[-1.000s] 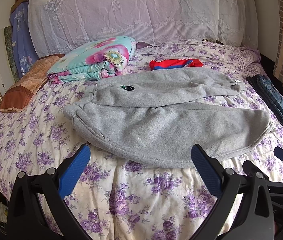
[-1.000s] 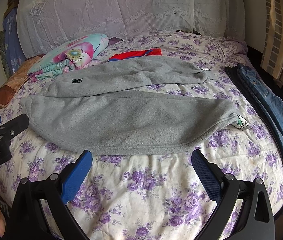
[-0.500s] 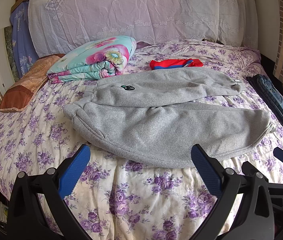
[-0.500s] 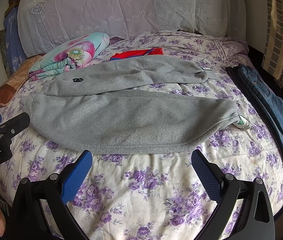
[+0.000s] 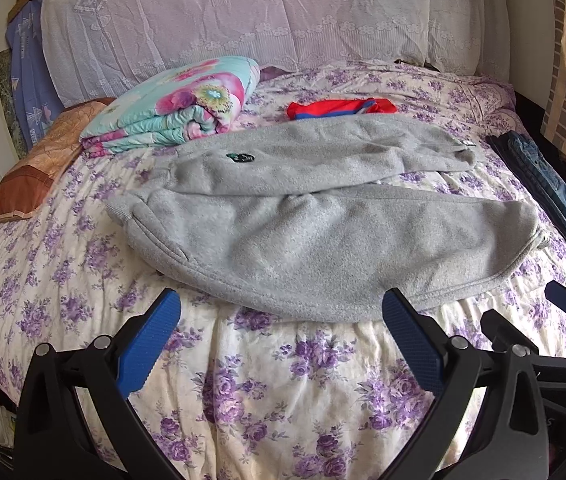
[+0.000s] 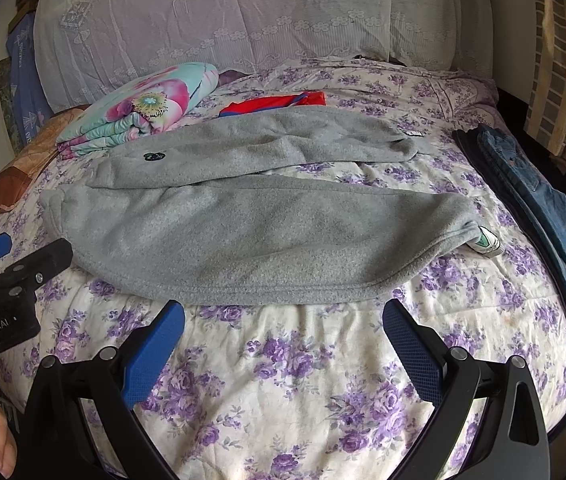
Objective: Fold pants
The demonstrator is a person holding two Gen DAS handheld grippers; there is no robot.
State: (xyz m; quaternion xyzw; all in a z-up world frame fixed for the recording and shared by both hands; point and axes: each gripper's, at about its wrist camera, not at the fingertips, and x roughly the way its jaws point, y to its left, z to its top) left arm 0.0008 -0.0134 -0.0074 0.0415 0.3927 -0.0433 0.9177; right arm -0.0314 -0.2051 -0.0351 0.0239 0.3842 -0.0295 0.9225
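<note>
Pants (image 5: 323, 232) flat across bed (image 5: 283, 368), legs splayed, waistband left. Left gripper (image 5: 281, 328) and right gripper (image 6: 283, 332) spread wide, empty, short of near hem. We'd pinch near leg at both ends, carry it evenly over the far leg.

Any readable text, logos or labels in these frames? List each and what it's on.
"GenRobot.AI": white print on the black body of the left tool, seen in the right wrist view.
Dark embroidered badge on the grey pants: too small to read.
White-and-green tag at the pants' near cuff: print blurred, unreadable.
Small white tag at the far cuff: unreadable.
Nothing else legible.
</note>
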